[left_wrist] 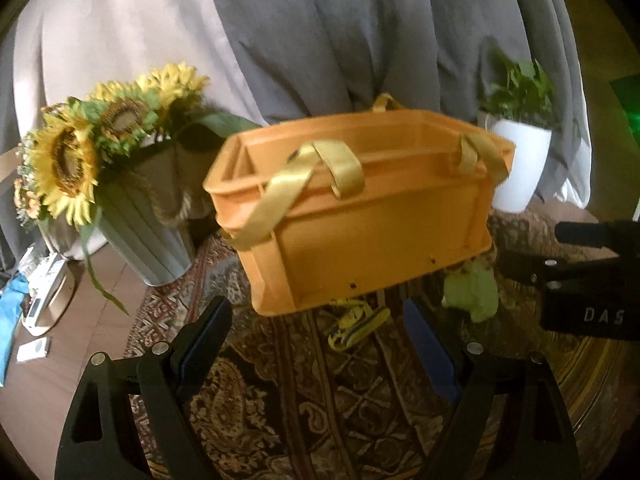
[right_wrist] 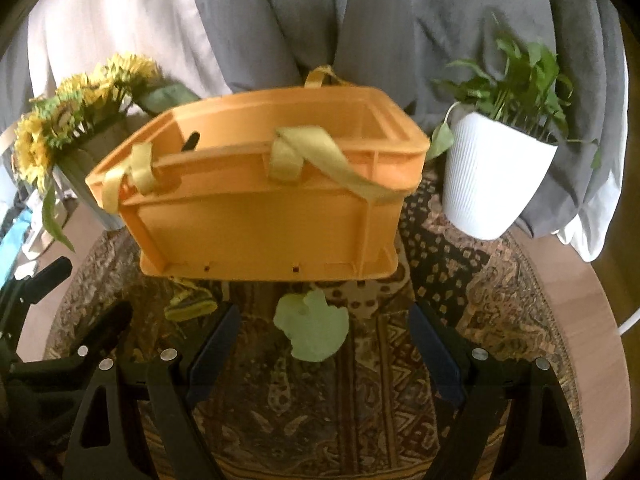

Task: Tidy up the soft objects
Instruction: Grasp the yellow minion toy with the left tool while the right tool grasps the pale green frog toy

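Observation:
An orange plastic crate (left_wrist: 360,216) with gold ribbon handles stands on the patterned rug; it also shows in the right wrist view (right_wrist: 260,208). A pale green soft toy (right_wrist: 314,330) lies on the rug in front of the crate, between my right gripper's (right_wrist: 324,320) open jaws but ahead of them; it also shows in the left wrist view (left_wrist: 474,290). A yellow and blue soft item (left_wrist: 356,322) lies in front of the crate, just ahead of my open, empty left gripper (left_wrist: 320,316); it also shows in the right wrist view (right_wrist: 190,304).
A grey vase of sunflowers (left_wrist: 96,152) stands left of the crate. A white pot with a green plant (right_wrist: 496,184) stands to its right. Grey curtains (left_wrist: 360,32) hang behind. Small white and blue items (left_wrist: 36,300) lie on the floor at far left.

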`<state>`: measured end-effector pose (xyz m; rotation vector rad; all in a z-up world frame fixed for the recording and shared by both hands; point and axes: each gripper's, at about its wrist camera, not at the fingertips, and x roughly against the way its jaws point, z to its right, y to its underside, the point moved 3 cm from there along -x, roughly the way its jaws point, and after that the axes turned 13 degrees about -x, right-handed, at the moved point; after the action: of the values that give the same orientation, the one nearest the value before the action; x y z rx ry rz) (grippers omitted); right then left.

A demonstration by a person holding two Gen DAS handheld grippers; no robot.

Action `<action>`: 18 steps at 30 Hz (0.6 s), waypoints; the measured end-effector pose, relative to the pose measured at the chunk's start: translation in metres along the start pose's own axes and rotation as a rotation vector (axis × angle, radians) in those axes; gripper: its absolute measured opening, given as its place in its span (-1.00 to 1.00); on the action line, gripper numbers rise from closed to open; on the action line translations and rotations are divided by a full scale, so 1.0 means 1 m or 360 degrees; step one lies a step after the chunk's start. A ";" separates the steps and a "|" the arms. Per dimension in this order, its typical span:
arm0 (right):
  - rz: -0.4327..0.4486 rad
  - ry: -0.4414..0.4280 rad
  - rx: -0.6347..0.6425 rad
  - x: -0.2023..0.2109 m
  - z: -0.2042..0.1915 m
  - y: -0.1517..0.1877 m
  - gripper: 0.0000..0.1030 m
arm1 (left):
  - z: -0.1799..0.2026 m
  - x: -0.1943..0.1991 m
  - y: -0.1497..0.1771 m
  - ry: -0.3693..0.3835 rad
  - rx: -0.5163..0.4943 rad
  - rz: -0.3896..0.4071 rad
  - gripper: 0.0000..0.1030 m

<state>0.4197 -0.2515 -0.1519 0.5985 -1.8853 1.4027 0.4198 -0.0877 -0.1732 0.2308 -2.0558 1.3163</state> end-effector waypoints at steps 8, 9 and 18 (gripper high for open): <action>-0.0086 0.0008 0.0011 -0.024 -0.002 0.009 0.68 | 0.004 -0.024 0.011 0.0088 -0.0022 -0.0066 0.63; -0.0098 0.0007 0.0009 -0.028 -0.002 0.010 0.68 | 0.004 -0.028 0.013 0.0098 -0.0018 -0.0080 0.60; -0.0154 0.0036 0.0029 -0.049 -0.001 0.015 0.68 | 0.009 -0.050 0.019 0.0145 -0.0080 -0.0112 0.45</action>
<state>0.4408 -0.2476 -0.1983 0.6714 -1.8035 1.3599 0.4441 -0.0968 -0.2202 0.2150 -1.9841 1.2090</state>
